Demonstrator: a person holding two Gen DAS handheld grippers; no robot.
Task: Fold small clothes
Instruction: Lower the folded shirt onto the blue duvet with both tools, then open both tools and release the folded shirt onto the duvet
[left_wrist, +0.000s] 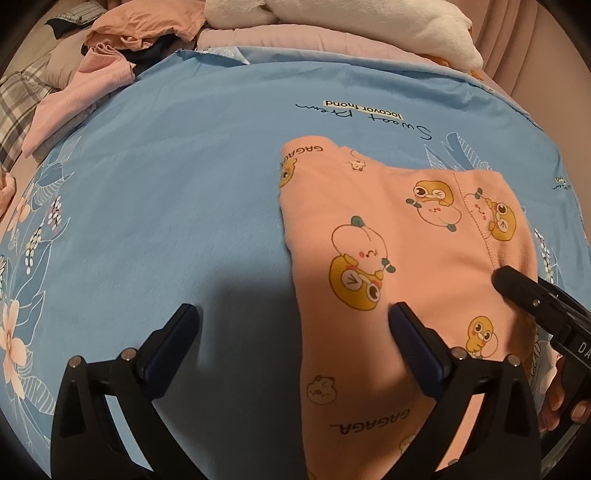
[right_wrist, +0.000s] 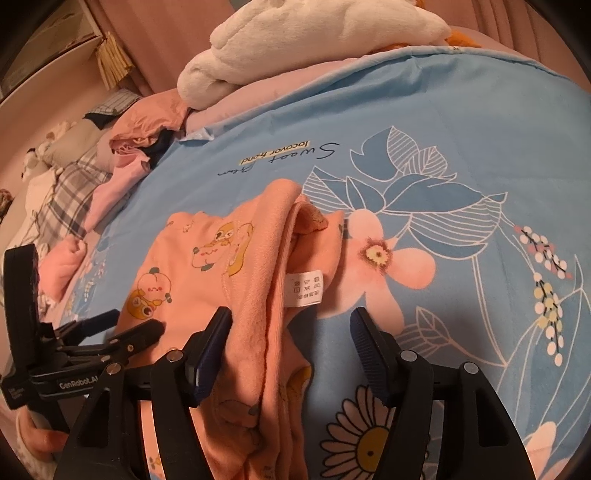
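Garment: a small peach-pink child's garment (left_wrist: 388, 258) printed with cartoon ducks and peaches and the word GAGAGA; it lies on the bed, already doubled lengthwise, running from under both claws away ahead of them.
Garment edge: on the right wrist view the layered edge (right_wrist: 291, 236) stands up slightly ahead of the right claw, with a white care label (right_wrist: 304, 288) showing just beyond its left finger.
Handling: judged as light, soft knit, limp, not slippery and not fragile; it should drape and sag when lifted, so a pinch through all layers at a corner or hem would hold best.
Where to grip: likely the near end, one claw at each side edge, so that the end can be carried forward onto the far end.
Left claw: left claw (left_wrist: 295, 321) is released, fingers wide apart; its right finger rests over the garment's left part, its left finger over bare sheet.
Right claw: right claw (right_wrist: 291, 332) is also released, wide apart; its left finger touches or sits just over the folded edge, its right finger over bare sheet; nothing is grasped.
Bed sheet: blue bed sheet (left_wrist: 166, 184) with flower and leaf prints and "Sweet Dream" lettering, under the garment.
Further out: a heap of pink and dark clothes (left_wrist: 110, 48) far ahead to the left of the left claw, and a white plush toy (right_wrist: 295, 48) far ahead of the right claw.
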